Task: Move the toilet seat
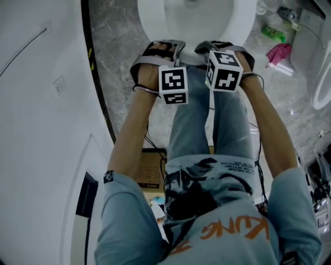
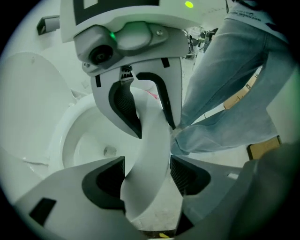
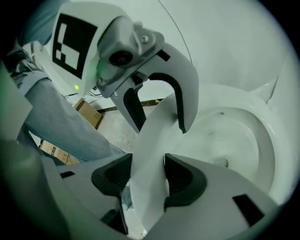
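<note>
At the front edge of the toilet bowl (image 1: 155, 15), on the side nearest the person's legs (image 1: 227, 119), the toilet seat (image 3: 151, 136) runs as a white band through both tools. The right gripper (image 3: 147, 164) has hold of it: its 2 dark pads (image 3: 176, 176) sit flush against either face of the band, at a fairly wide setting because the seat is thick. The left gripper (image 2: 147, 164), just beside it along the same front edge, is spread as wide as it goes. The seat stands between its jaws, close against 1 pad, with a clear gap at the other, so it grips nothing. What looks like the lid (image 2: 28, 103) stands raised at the bowl's far side. Whether the seat's front has come off the rim I cannot tell. To my eye this is the taking-hold step, with only 1 of 2 grips made. The next move calls for the left jaws to close on the band. Both tools should then swing the seat together about its hinge at the far side, evenly, so it does not twist or slip.
</note>
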`<act>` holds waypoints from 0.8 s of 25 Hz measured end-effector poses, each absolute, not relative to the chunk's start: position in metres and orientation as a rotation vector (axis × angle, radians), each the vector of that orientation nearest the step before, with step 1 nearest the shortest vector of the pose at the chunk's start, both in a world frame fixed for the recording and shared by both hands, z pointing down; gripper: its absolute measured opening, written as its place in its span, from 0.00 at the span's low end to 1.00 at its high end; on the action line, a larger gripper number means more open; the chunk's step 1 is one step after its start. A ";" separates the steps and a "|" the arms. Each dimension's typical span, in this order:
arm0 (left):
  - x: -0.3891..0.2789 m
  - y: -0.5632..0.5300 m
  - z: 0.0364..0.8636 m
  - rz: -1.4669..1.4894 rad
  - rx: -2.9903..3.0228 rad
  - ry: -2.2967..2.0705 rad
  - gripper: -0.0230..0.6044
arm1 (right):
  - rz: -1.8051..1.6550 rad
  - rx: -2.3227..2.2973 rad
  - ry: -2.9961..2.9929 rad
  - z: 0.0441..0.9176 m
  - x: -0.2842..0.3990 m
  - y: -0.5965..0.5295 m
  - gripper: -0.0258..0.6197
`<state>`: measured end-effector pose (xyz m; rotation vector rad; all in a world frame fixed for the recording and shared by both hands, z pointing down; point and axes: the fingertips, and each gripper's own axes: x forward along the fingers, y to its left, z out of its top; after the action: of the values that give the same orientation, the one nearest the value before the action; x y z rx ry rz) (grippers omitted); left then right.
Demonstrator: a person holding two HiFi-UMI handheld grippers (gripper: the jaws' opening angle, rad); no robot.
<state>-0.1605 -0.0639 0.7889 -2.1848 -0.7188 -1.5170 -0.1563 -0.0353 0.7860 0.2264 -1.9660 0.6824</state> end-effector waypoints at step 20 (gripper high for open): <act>-0.106 -0.129 0.607 -1.403 -2.132 -0.455 0.43 | 0.496 0.450 -1.987 0.616 -0.110 -0.091 0.33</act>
<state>-0.1058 -0.1294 0.6066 -2.1319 -0.4552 -1.4033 -0.1099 -0.0908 0.6155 0.4496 -1.9871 0.4961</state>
